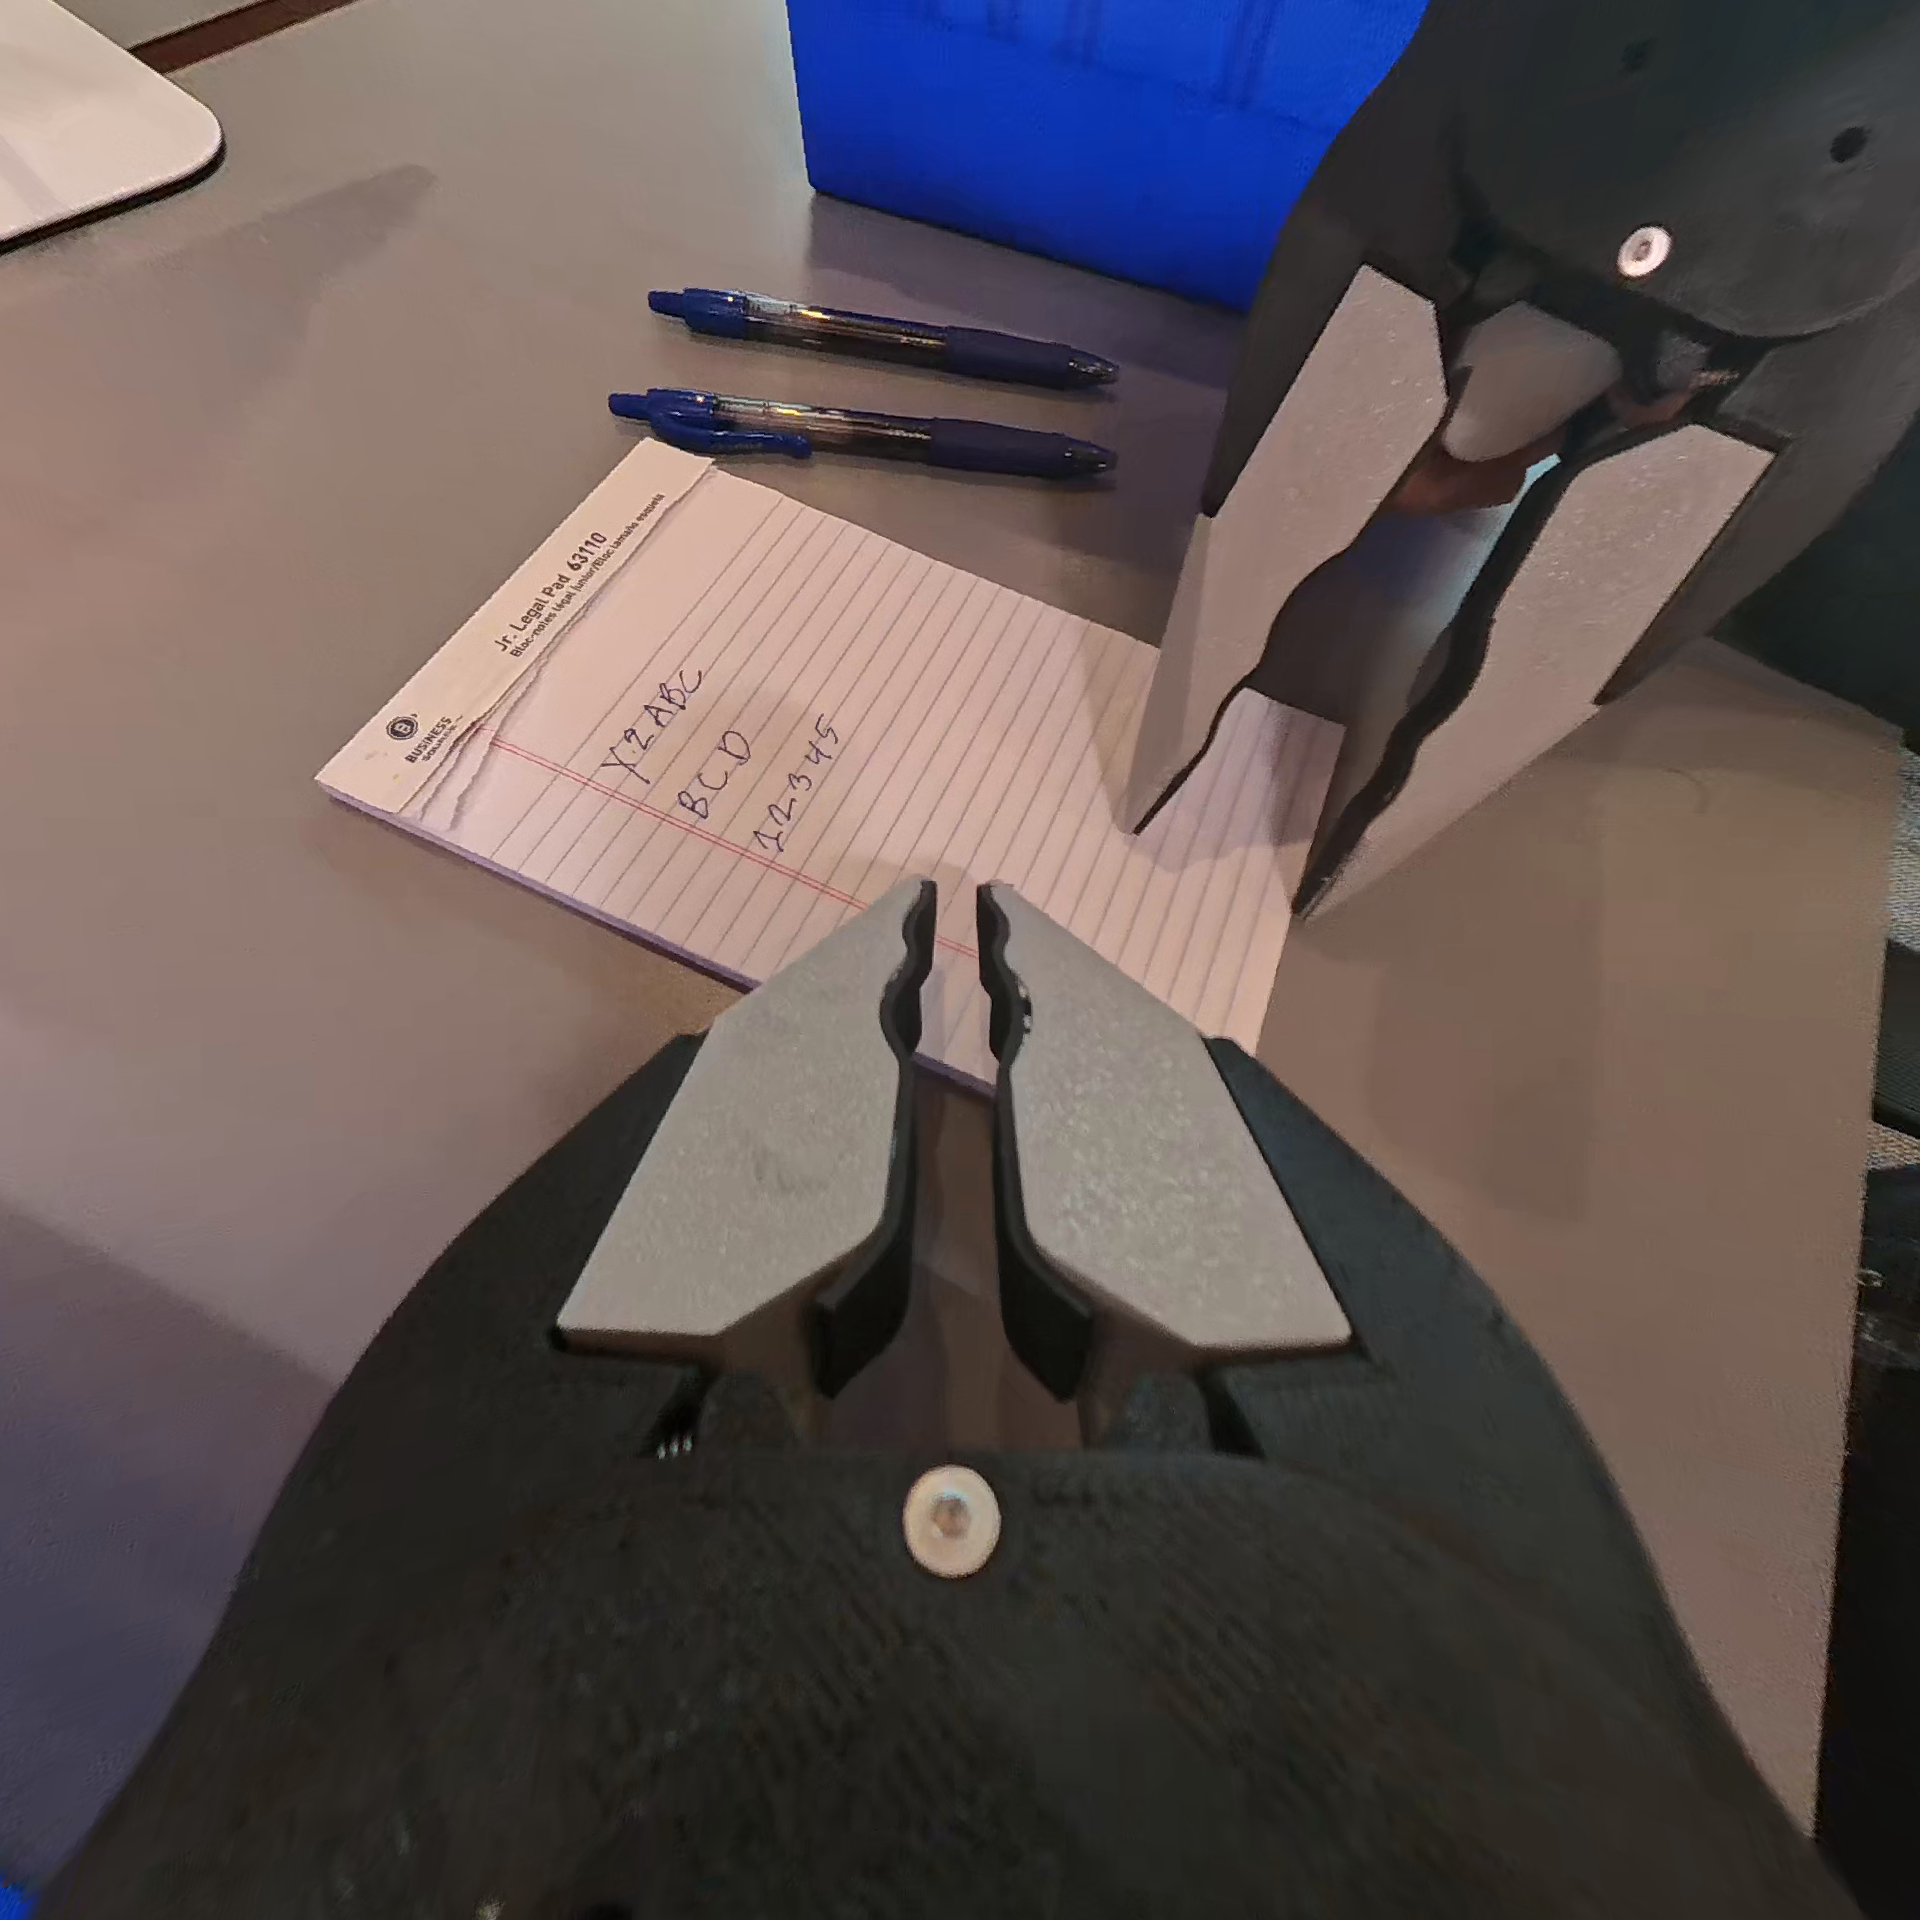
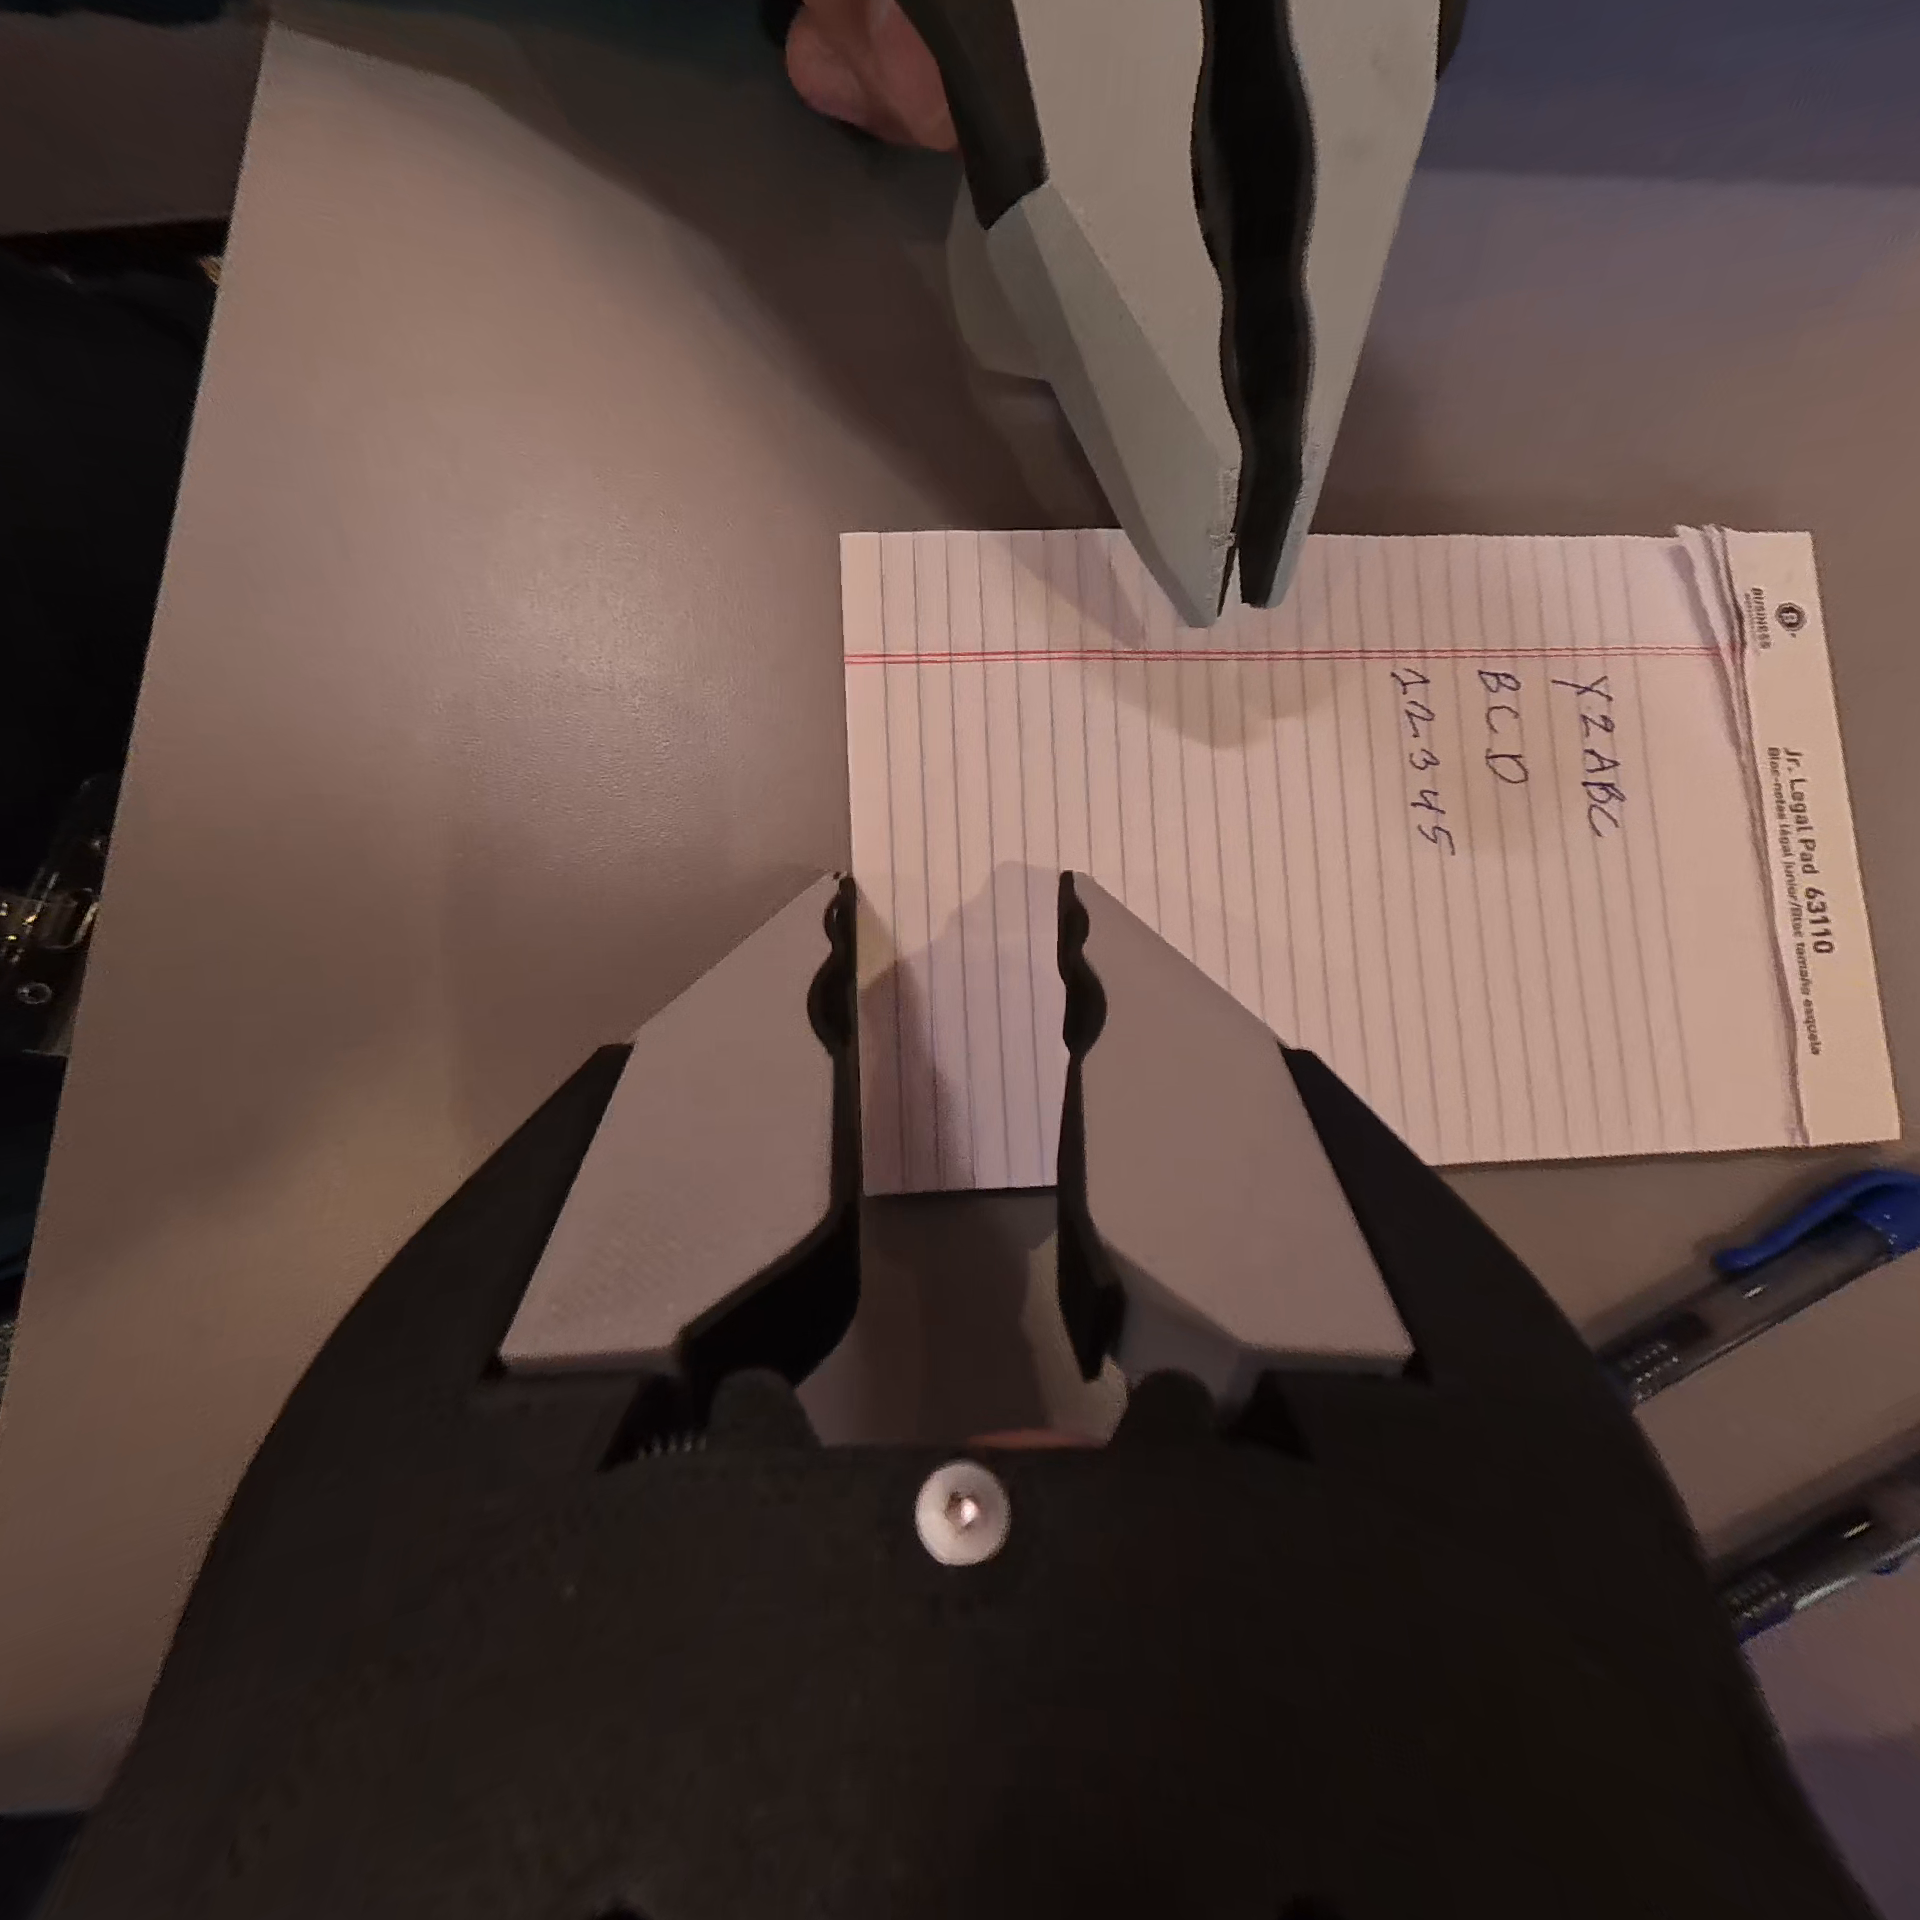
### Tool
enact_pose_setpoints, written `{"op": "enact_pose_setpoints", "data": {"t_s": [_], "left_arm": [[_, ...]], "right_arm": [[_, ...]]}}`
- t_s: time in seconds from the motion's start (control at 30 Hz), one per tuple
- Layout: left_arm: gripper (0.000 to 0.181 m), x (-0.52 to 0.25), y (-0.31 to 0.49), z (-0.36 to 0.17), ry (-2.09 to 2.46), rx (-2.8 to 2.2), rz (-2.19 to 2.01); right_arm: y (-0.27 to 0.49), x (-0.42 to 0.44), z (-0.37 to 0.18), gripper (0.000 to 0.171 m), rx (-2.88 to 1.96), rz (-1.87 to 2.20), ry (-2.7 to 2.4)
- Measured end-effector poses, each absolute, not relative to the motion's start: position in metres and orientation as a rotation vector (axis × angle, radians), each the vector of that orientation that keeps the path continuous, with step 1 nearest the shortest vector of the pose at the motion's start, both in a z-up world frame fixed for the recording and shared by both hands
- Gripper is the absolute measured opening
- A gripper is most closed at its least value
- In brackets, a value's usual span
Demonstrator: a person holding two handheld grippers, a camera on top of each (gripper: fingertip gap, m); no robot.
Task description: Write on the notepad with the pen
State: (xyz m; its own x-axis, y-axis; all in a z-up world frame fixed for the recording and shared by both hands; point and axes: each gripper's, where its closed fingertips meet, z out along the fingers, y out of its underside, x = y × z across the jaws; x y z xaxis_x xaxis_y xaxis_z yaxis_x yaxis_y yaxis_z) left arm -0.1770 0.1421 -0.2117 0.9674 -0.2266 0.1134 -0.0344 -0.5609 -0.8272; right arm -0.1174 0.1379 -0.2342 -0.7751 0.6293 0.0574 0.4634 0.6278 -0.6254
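Two pens (image 1: 883, 338) (image 1: 862, 431) lie side by side on the table (image 1: 260, 1039), just beyond the notepad (image 1: 831, 727), with a narrow bare strip between them. A blue box (image 1: 1039, 125) stands close behind, walling off that side. The right claw (image 1: 1226, 862) hangs over the pad's far corner, the left claw (image 1: 956, 894) over its near edge. Open table lies left.

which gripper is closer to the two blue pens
Right. The right gripper hangs open over the notepad's corner on the pens' side; the left gripper, nearly shut and empty, sits over the pad's opposite edge.
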Motion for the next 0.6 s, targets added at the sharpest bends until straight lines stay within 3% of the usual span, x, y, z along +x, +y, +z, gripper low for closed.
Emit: {"op": "enact_pose_setpoints", "data": {"t_s": [0.6], "left_arm": [[0.006, -0.1772, 0.1414, -0.2134, 0.174, -2.166, -0.273]], "right_arm": [[0.1343, -0.1136, -0.2311, 0.023, -0.973, 1.021, -2.612]]}}
